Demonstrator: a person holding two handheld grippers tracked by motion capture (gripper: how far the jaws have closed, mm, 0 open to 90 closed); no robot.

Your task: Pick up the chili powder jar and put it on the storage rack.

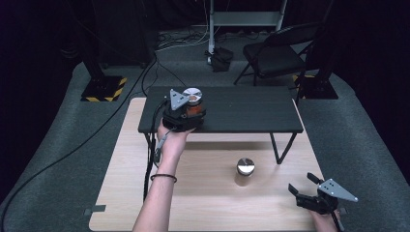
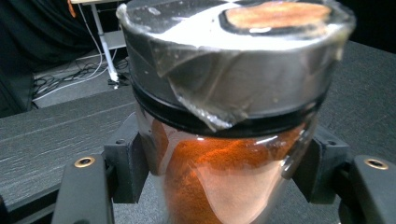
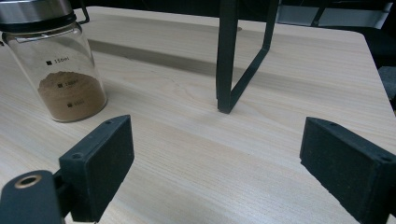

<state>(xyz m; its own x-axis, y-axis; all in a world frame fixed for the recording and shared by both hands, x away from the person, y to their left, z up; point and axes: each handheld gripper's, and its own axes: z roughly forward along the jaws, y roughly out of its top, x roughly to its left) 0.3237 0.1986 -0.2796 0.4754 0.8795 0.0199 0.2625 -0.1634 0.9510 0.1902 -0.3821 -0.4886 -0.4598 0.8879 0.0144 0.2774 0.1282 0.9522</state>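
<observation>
Two jars are sitting in the scene. At the left end of the black shelf [image 1: 251, 113], the left gripper [image 1: 186, 112] is clamping its jaws on the jar of orange powder [image 2: 224, 177], just inside the front edge. The brown-powder jar [image 1: 245, 171] is standing mid-table [image 1: 203, 203]. At the table's right front corner, the right gripper [image 1: 314, 193] is waiting, jaws spread and empty. Opening too near the shelf's edge could be tipping the orange jar off.
</observation>
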